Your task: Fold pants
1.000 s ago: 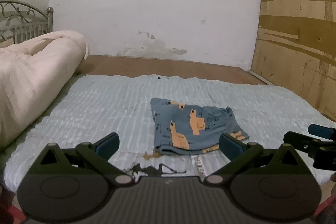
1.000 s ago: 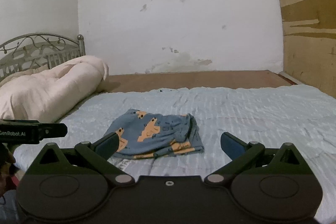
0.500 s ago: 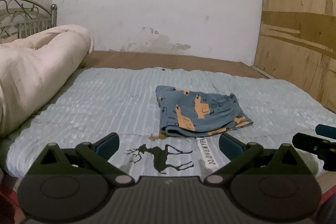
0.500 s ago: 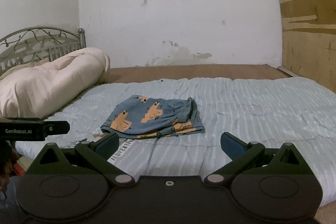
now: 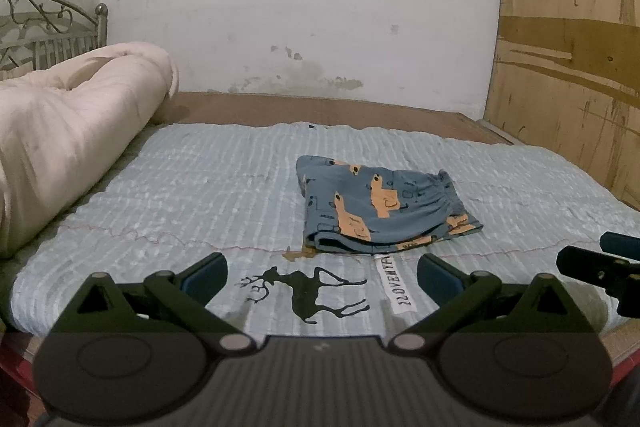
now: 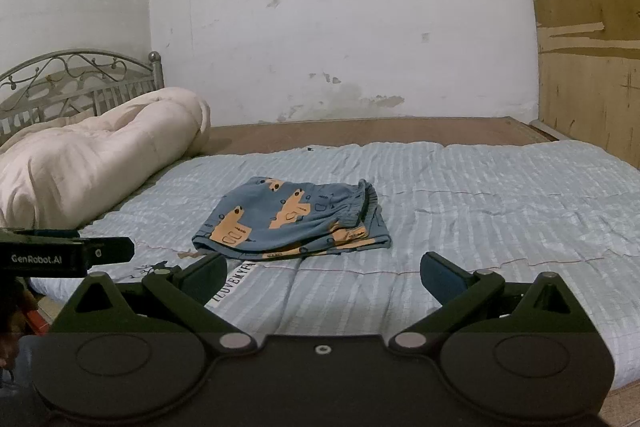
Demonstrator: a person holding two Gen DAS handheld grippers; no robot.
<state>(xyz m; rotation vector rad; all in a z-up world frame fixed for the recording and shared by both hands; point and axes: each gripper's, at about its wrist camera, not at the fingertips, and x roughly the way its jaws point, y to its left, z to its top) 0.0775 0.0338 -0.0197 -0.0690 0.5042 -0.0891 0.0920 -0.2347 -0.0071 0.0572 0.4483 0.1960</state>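
From the left wrist view: 1 pair of pants, blue with orange motifs, folded into a compact stack and lying flat on the light blue striped quilt, toward its near edge, right of centre. 1 black deer print and 1 white label strip on the quilt just in front of the stack. 1 cream duvet roll along the left side of the bed, well apart from the pants; metal headboard behind it. Left gripper hangs over the near edge of the quilt, jaws apart, nothing between them, short of the pants. Right gripper enters at the right edge, seen side-on, near the quilt's corner.

From the right wrist view: same pants, gathered waistband to the right, resting on the quilt left of centre. Duvet roll and headboard at left. White wall behind; plywood panel at right. Right gripper low in frame, jaws apart and empty, clear of the pants. Left gripper, lettered body side-on at the left edge, beside the quilt's near corner.
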